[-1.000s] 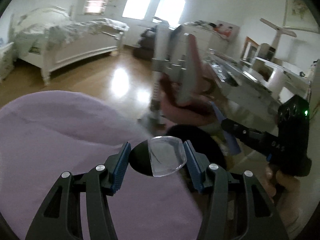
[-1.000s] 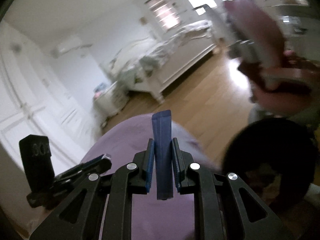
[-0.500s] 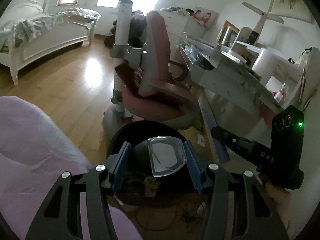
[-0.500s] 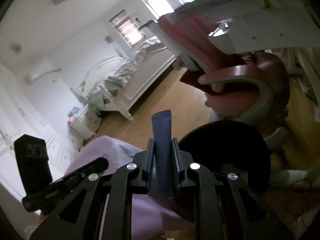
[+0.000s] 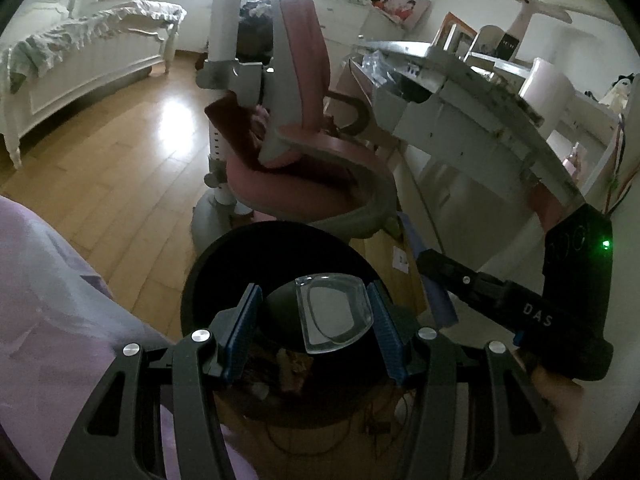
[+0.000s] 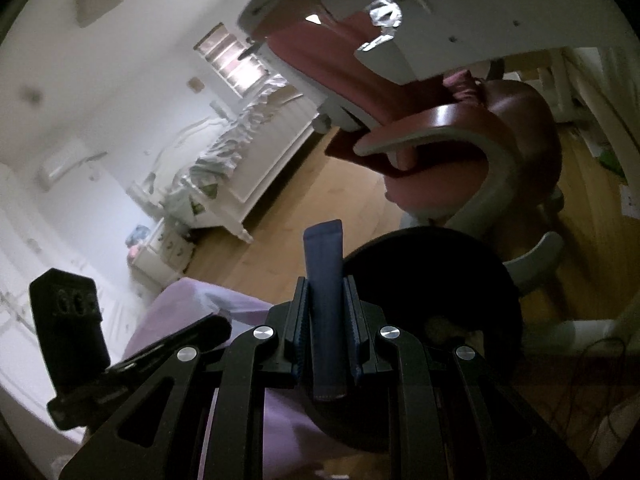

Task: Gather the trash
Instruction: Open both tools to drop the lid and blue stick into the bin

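My left gripper (image 5: pixel 312 293) is shut on a clear plastic piece (image 5: pixel 334 312) with a dark rounded part behind it. It hangs directly over the black round bin (image 5: pixel 200 276), which has brownish trash (image 5: pixel 292 364) at the bottom. My right gripper (image 6: pixel 325 284) is shut on a flat dark blue strip (image 6: pixel 323 248) that sticks up past its fingertips. The bin (image 6: pixel 440 248) lies just ahead of it and slightly right. In the left wrist view the right gripper (image 5: pixel 430 264) reaches in from the right, with the blue strip (image 5: pixel 438 304) near the bin's right rim.
A pink and grey swivel chair (image 5: pixel 300 120) stands right behind the bin. A cluttered white desk (image 5: pixel 460 92) overhangs on the right. A white bed (image 5: pixel 80 60) is far left across the wooden floor. Cables (image 5: pixel 372 424) lie beside the bin. The person's purple clothing (image 5: pixel 48 300) fills the lower left.
Both grippers have swung toward the chair and desk and dropped lower. The bin has come in close under them. Both grips are unchanged.
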`<state>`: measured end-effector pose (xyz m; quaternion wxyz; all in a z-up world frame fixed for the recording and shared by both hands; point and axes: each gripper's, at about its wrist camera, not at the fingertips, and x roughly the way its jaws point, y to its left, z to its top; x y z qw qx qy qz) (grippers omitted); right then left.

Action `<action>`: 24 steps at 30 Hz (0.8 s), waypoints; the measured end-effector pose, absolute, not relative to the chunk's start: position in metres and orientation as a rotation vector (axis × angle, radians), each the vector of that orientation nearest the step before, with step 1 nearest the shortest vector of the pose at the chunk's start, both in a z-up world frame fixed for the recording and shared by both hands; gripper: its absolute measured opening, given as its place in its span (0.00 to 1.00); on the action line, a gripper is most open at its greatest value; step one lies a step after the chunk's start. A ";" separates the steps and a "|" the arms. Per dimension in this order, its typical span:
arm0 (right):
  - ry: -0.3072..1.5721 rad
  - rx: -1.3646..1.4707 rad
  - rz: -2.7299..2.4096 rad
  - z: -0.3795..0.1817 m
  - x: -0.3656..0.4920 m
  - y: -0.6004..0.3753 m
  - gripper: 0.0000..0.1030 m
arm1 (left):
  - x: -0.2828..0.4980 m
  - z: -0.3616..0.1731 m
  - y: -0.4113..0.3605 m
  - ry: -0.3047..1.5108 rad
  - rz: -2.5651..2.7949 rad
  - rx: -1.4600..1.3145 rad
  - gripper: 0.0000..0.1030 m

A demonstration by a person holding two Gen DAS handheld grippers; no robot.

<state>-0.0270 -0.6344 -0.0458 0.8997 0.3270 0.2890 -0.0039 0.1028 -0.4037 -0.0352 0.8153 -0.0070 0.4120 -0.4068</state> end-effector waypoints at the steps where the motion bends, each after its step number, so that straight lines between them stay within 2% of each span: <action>1: 0.600 0.682 -0.010 -0.048 -0.027 -0.637 0.18 | 0.103 -0.037 -0.406 0.884 -0.870 -0.014 0.52; 10: 0.615 0.717 -0.035 -0.059 -0.027 -0.645 0.19 | 0.108 -0.041 -0.423 0.899 -0.910 -0.020 0.54; 11: 0.617 0.717 -0.041 -0.059 -0.027 -0.646 0.19 | 0.108 -0.040 -0.425 0.896 -0.917 -0.023 0.55; 12: 0.619 0.716 -0.046 -0.060 -0.028 -0.647 0.20 | 0.108 -0.039 -0.425 0.891 -0.918 -0.024 0.64; 13: 0.622 0.716 -0.052 -0.060 -0.028 -0.647 0.27 | 0.107 -0.037 -0.425 0.883 -0.915 -0.027 0.76; 14: 0.622 0.720 -0.056 -0.060 -0.029 -0.647 0.38 | 0.106 -0.034 -0.423 0.868 -0.909 -0.033 0.81; 16: 0.606 0.731 -0.061 -0.058 -0.034 -0.647 0.52 | 0.103 -0.030 -0.418 0.847 -0.905 -0.043 0.85; 19: 0.602 0.715 -0.062 -0.053 -0.038 -0.641 0.54 | 0.099 -0.023 -0.407 0.845 -0.885 -0.054 0.92; 21: 0.607 0.707 -0.051 -0.051 -0.039 -0.635 0.54 | 0.097 -0.019 -0.397 0.839 -0.870 -0.071 0.94; 24: 0.612 0.692 -0.031 -0.048 -0.039 -0.621 0.62 | 0.092 -0.011 -0.373 0.834 -0.827 -0.107 0.95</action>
